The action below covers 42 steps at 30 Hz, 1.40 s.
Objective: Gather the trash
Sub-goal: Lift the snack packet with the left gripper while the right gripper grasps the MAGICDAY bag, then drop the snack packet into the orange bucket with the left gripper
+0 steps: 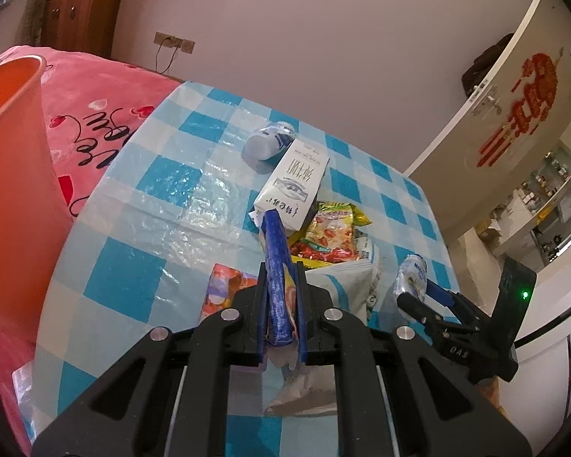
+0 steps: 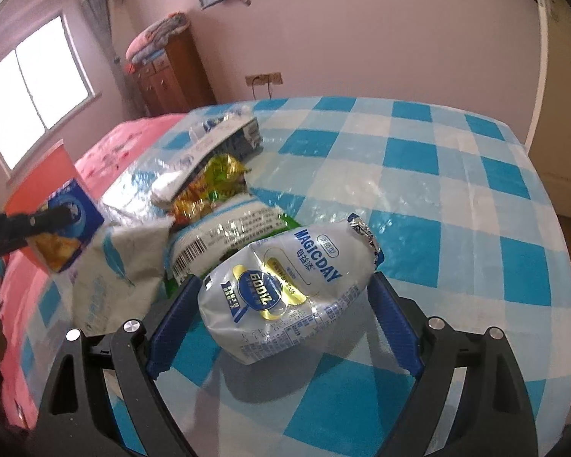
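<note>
My left gripper (image 1: 281, 270) is shut on a blue snack packet (image 1: 276, 266), held edge-on above the checked table; the same packet shows in the right wrist view (image 2: 63, 232) in front of the orange bin (image 2: 47, 175). My right gripper (image 2: 285, 285) is closed around a silver Magicday pouch (image 2: 289, 285), which bulges between the blue fingers (image 2: 390, 323); it also shows in the left wrist view (image 1: 411, 274). More trash lies on the table: a white carton (image 1: 293, 186), a small bottle (image 1: 268, 141), a yellow-red snack bag (image 1: 331, 236) and a white-blue bag (image 2: 224, 240).
The orange bin (image 1: 11, 175) stands at the left beside a bed with a pink cover (image 1: 95, 114). The blue-white checked tablecloth (image 2: 437, 175) covers the table. A white door (image 1: 495, 122) is at the right, a wooden cabinet (image 2: 167, 76) by the far wall.
</note>
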Tool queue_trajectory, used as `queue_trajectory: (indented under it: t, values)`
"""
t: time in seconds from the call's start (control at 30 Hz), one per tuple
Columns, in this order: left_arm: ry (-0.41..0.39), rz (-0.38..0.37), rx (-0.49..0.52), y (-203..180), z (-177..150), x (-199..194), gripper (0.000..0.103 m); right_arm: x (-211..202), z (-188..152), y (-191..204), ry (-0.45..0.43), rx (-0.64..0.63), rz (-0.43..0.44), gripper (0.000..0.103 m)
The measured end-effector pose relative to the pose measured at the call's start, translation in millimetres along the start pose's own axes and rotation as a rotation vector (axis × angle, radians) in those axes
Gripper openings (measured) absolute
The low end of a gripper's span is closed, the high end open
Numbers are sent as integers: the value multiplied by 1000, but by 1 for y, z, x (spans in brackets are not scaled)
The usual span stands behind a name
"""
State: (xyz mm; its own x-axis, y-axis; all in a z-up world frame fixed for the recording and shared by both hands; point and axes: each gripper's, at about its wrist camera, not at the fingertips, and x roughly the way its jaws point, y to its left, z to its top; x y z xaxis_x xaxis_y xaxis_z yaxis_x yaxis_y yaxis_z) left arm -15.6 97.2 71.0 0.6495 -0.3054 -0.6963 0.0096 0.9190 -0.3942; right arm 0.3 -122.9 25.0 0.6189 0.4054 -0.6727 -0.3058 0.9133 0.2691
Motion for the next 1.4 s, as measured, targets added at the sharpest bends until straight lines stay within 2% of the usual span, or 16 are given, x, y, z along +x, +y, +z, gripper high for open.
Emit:
queue_trajectory:
  t: [0.33, 0.5, 0.73, 0.97, 1.2, 1.4]
  values:
    - [-63, -69, 5, 6, 6, -32, 13, -29, 15, -4, -57, 170, 85, 87]
    - [-100, -92, 5, 11, 12, -47, 13, -34, 21, 7, -60, 209, 128, 88]
    - [-158, -102, -1, 24, 22, -73, 13, -36, 36, 39, -62, 195, 174, 88]
    - [-248, -83, -23, 47, 33, -117, 13, -34, 67, 98, -69, 104, 239, 88]
    - [-355, 20, -89, 95, 40, -168, 13, -27, 103, 188, -60, -33, 380, 88]
    - [-373, 110, -163, 139, 40, -178, 13, -13, 126, 271, -46, -162, 479, 88]
